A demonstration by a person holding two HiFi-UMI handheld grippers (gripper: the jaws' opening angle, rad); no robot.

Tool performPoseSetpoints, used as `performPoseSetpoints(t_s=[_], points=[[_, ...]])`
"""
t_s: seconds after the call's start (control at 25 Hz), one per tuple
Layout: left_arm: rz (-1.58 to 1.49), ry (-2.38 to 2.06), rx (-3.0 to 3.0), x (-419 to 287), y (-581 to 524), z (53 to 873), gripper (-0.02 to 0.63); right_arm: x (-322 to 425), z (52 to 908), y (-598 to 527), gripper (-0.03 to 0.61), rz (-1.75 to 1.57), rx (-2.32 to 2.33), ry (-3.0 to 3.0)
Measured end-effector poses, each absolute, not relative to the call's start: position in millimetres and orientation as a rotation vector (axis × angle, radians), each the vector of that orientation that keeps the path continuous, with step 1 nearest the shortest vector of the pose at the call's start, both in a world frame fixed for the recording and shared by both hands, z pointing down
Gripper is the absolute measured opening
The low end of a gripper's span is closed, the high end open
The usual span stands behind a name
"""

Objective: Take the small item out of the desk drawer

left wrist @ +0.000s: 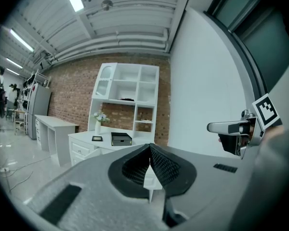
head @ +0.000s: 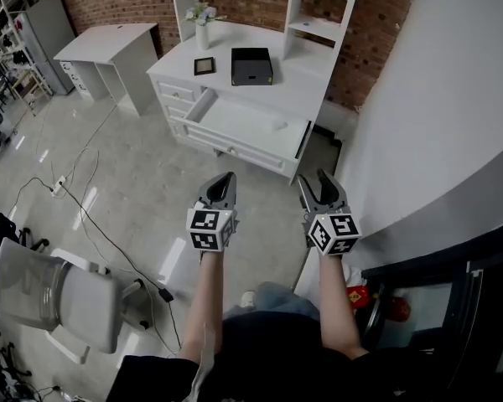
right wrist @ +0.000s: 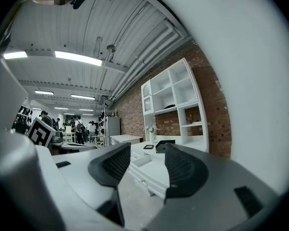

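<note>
Left tool (left wrist: 150, 152) jaws pressed together, empty. Right tool (right wrist: 145, 154) jaws wide apart, nothing between. Both tools well short of the white worktop (head: 295, 86). Only head view looks into the open drawer (head: 235, 124): small item (head: 278, 126) near its right end. Black box (head: 251, 65) mid-worktop, behind the drawer.

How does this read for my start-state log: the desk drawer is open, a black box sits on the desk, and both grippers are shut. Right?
Not quite. The right gripper is open, jaws apart and empty, as the right gripper view shows; only the left gripper is shut. The desk drawer is open and the black box sits on the desk.
</note>
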State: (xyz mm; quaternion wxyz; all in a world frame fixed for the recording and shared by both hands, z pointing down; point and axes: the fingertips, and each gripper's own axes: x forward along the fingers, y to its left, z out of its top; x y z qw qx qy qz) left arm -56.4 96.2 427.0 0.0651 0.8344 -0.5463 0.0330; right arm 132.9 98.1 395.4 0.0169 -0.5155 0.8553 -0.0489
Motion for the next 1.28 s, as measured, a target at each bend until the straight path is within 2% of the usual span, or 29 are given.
performPoseSetpoints(t_s=[0.6,1.28], points=[[0.091,-1.676,2.492,-82.6,65.7,436.1,0.009,131.8,407.8,64.1,0.209,-0.155,-1.658,2.656],[0.131,-1.694,2.426,-109.2,-91.2,464.3,0.009,114.0,436.5,-104.0,0.209,-0.206,-1.669,2.684]])
